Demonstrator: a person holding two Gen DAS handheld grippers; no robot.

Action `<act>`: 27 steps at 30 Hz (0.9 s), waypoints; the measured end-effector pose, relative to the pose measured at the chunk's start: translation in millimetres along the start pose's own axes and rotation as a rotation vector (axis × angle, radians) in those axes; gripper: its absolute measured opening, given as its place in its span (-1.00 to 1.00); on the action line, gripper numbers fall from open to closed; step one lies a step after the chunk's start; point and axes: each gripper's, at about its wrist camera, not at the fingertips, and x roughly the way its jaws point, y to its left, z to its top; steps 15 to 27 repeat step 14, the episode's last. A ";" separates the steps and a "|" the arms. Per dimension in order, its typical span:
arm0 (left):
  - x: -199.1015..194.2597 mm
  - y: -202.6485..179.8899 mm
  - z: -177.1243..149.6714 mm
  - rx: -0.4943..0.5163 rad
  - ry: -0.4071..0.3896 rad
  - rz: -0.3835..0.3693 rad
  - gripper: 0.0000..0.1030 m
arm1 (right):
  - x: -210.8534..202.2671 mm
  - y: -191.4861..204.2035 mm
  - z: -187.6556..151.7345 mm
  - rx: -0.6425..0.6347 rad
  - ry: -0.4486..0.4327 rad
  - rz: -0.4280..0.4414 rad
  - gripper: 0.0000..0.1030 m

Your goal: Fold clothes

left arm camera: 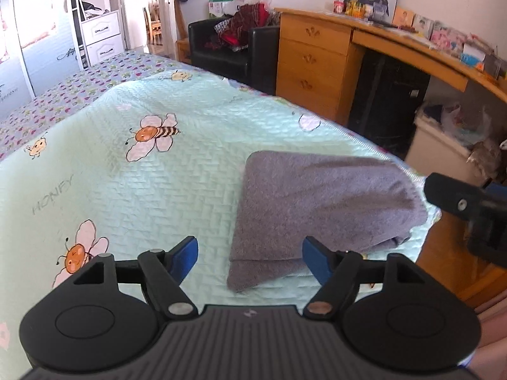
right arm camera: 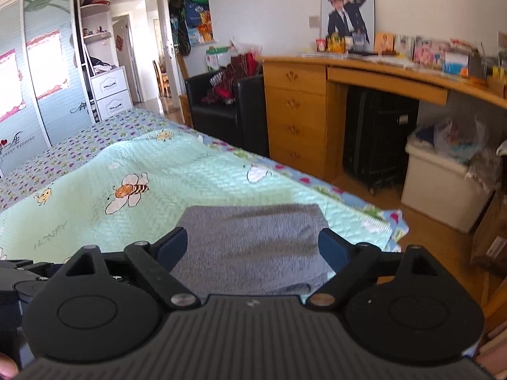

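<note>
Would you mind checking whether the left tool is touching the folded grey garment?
Apart: in the left wrist view, the left tool hangs open above the garment, gripping nothing.

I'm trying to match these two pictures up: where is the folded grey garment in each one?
Left wrist view: the folded grey garment lies right of centre on the bed, near its edge.
Right wrist view: it lies low in the middle, seen between the open tongs.
Shared landmark: the big bee print on the green cover, left of the garment.

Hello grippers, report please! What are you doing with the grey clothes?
Left gripper open, empty. Right gripper open, empty. Grey garment folded on the bee blanket. Nothing in the way.
</note>
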 end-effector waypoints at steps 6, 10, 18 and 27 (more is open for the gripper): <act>-17.1 -3.0 -5.2 0.004 -0.127 0.120 1.00 | -16.7 1.0 -5.0 -0.005 -0.119 -0.019 0.81; -22.2 2.2 -1.7 -0.032 -0.140 0.112 1.00 | -22.1 -10.1 -7.7 0.062 -0.173 0.035 0.79; -23.2 5.5 1.0 -0.042 -0.132 0.117 1.00 | -26.6 -9.5 -8.7 0.062 -0.194 0.035 0.73; -23.2 5.5 1.0 -0.042 -0.132 0.117 1.00 | -26.6 -9.5 -8.7 0.062 -0.194 0.035 0.73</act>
